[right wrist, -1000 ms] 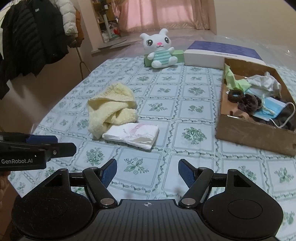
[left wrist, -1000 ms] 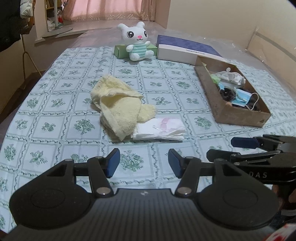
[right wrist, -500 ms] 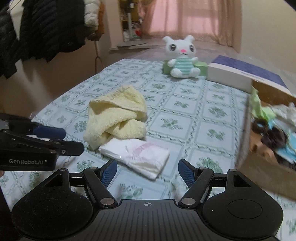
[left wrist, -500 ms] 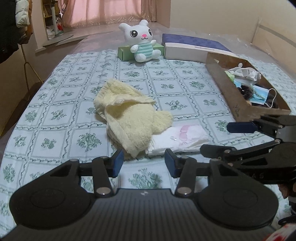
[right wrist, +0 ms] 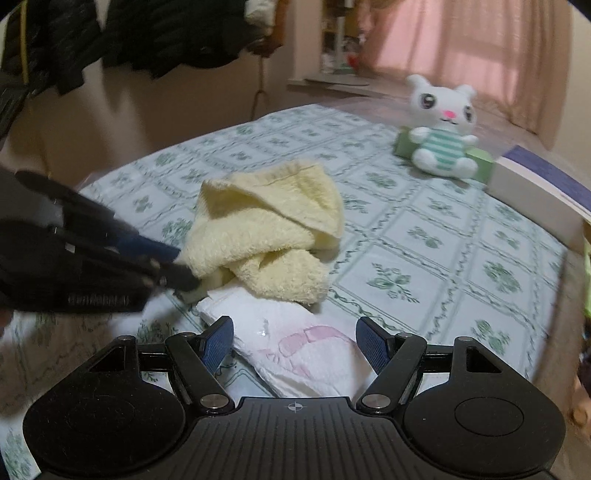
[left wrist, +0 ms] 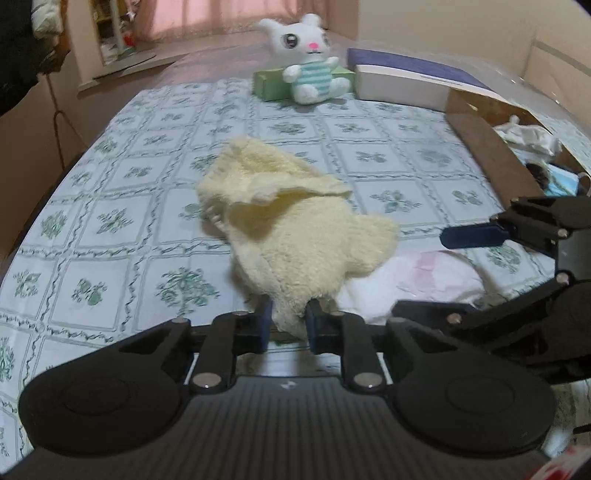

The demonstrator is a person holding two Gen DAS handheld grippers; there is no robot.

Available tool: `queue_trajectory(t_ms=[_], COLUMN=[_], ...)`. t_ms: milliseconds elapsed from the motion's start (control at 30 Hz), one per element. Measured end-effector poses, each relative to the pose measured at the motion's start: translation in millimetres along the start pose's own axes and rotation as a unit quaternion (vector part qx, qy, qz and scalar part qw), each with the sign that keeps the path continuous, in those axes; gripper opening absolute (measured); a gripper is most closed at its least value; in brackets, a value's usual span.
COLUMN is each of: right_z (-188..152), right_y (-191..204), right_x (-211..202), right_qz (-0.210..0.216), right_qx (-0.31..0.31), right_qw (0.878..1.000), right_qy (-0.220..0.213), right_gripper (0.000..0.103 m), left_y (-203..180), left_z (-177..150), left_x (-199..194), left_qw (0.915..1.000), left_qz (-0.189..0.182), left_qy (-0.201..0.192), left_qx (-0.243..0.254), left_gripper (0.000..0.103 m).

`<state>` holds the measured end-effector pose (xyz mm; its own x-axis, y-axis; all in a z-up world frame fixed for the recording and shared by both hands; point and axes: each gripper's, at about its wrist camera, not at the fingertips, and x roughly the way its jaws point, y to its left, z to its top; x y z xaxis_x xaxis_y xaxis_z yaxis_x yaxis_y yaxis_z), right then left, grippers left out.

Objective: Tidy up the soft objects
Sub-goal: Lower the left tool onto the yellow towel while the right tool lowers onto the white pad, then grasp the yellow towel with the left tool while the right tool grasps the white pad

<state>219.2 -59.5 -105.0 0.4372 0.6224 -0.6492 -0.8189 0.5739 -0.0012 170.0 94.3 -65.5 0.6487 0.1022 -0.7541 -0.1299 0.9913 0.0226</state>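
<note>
A crumpled yellow towel (left wrist: 295,236) (right wrist: 266,229) lies mid-cloth, partly over a white packet with pink print (left wrist: 428,277) (right wrist: 303,358). My left gripper (left wrist: 289,321) (right wrist: 184,269) is at the towel's near corner. Its jaws are closing, and the blue pads pinch the corner between them. My right gripper (right wrist: 295,343) (left wrist: 454,273) stands open low over the white packet, one finger on each side and neither pad touching it. A white plush bunny (left wrist: 310,62) (right wrist: 443,125) sits at the far end.
A cardboard box (left wrist: 491,155) of masks and small items runs along the right. A blue-topped white box (left wrist: 406,77) (right wrist: 535,184) and a green box (left wrist: 266,83) flank the bunny. Dark coats (right wrist: 110,33) hang at the left, beyond the floral cloth (left wrist: 110,221).
Both grippers moved forward and down to the pile. The left jaws narrowed from wide apart onto the towel's corner. The right gripper rolled and now straddles the white packet, still open.
</note>
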Motion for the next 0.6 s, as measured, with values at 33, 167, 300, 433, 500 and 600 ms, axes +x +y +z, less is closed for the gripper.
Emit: queue_trajectory(t_ms=[33,167,300,433,500,600], right_z=[0,-3,-6,-7,-10,-14], right_y=[0,3,4,-1,-1,-1], right_x=[3,12,18,17,13,-1], right_qz=[0.004,0.016,0.026,0.041,0.041,0.037], right_qx=[-0.010,-0.053,-0.079,-0.066,-0.058,-0.037], right_qw=[1.000,0.998,0.996,0.996,0.996,0.998], right_qy=[0.003,0.013,0.023,0.045,0.049,0.044], right_gripper=[0.073,0.080,0.080,0.068,0.059,0.045], left_y=[4,22,37,48,51,59], left_z=[0,-2,-7,-15,-20,-27], left_x=[0,-4,-15,-27,-36,-48], left_qw=[1.0000,0.9993,0.9981,0.9973,0.9971,0.9965], left_qz=[0.004,0.026,0.048,0.061,0.064,0.068], left_qy=[0.000,0.001,0.002,0.005,0.006,0.009], left_qx=[-0.006,-0.027,-0.037,-0.041,-0.042,-0.048], left_gripper=[0.017,0.017,0.016,0.016,0.016,0.015])
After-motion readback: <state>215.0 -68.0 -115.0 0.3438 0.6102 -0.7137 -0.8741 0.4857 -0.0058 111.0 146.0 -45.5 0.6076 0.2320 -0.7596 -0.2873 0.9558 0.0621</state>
